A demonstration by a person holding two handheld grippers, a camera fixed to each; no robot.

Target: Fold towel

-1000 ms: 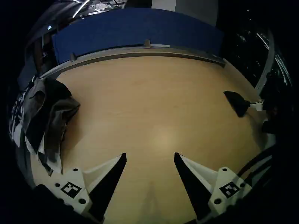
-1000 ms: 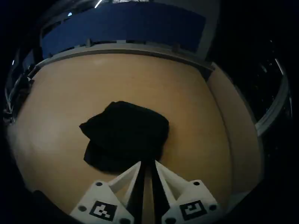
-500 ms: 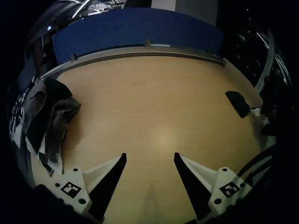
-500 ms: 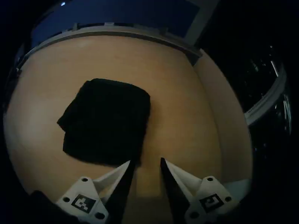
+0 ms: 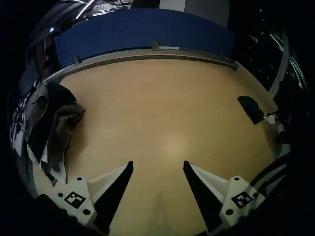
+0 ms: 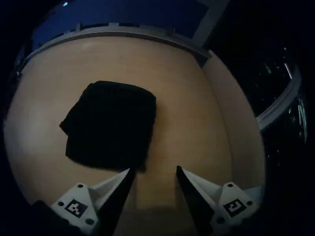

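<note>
The black cloth towel [image 6: 110, 126] lies flat on the light wooden table [image 6: 185, 118] as a compact, roughly rectangular packet with layered edges at its near left side. We judge the folding as complete or nearly so. The right gripper [image 6: 154, 169] hovers at the towel's near right corner with its fingers spread and only bare table between them. One fingertip is just beside the cloth edge; we cannot tell whether it touches. The left gripper [image 5: 157, 162] is well apart from the towel, over bare table, its fingers also spread and holding nothing. A heap of grey and black cloths [image 5: 51, 122] lies at the table's left edge, below the blue partition panel [image 5: 145, 27]. If a further fold is wanted, the next move calls for both grippers to pinch the near corners. Otherwise it calls for withdrawing the right gripper without dragging the top layer.
</note>
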